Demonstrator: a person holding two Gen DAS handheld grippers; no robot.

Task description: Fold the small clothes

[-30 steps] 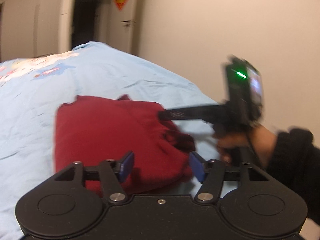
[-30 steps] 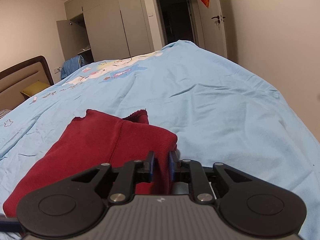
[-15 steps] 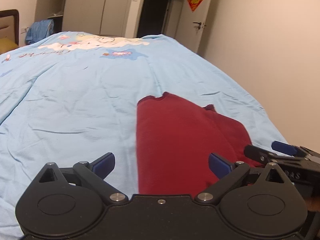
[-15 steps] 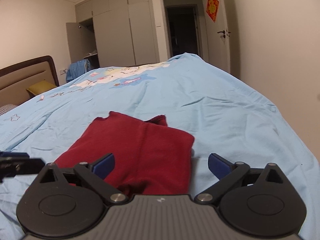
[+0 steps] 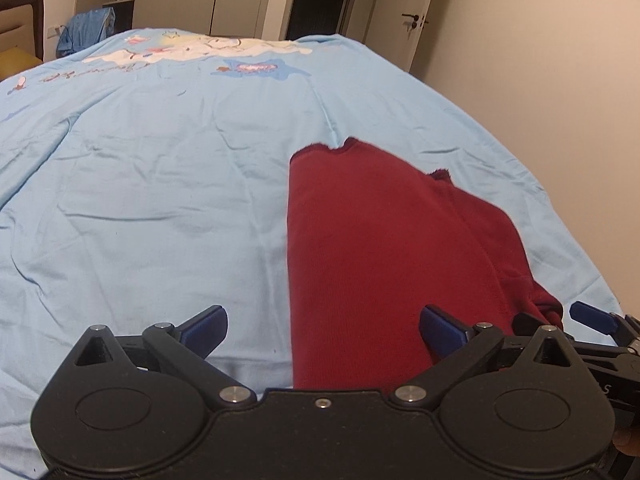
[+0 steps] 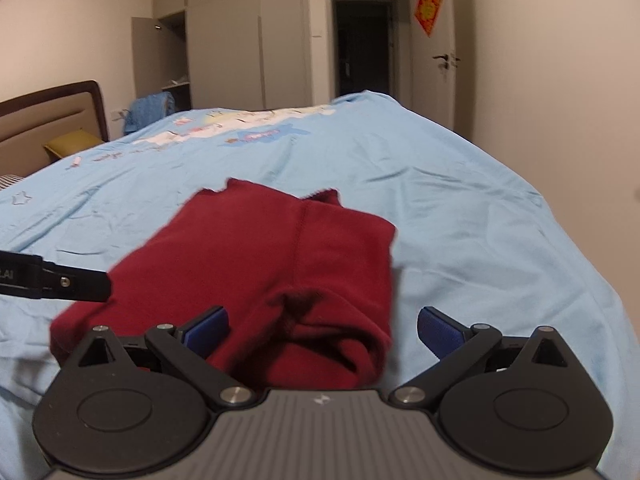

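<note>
A dark red garment (image 5: 384, 248) lies folded lengthwise on the light blue bedsheet (image 5: 160, 168). It also shows in the right wrist view (image 6: 260, 264), with its near end bunched. My left gripper (image 5: 324, 330) is open, its jaws wide, over the garment's near left edge and holding nothing. My right gripper (image 6: 322, 330) is open above the garment's near right corner and empty. The right gripper's fingertips (image 5: 592, 316) show at the lower right of the left wrist view. The left gripper's finger (image 6: 60, 280) shows at the left of the right wrist view.
The bed's right edge (image 6: 568, 240) drops off near a beige wall. A headboard (image 6: 52, 120) and a yellow pillow (image 6: 72, 146) are at the far left. Wardrobes, a dark doorway (image 6: 362, 48) and a blue cloth (image 6: 150, 110) stand beyond the bed.
My right gripper was shut on the garment's corner, then opened and let go. My left gripper opened wider and swung from facing the right edge to looking along the bed.
</note>
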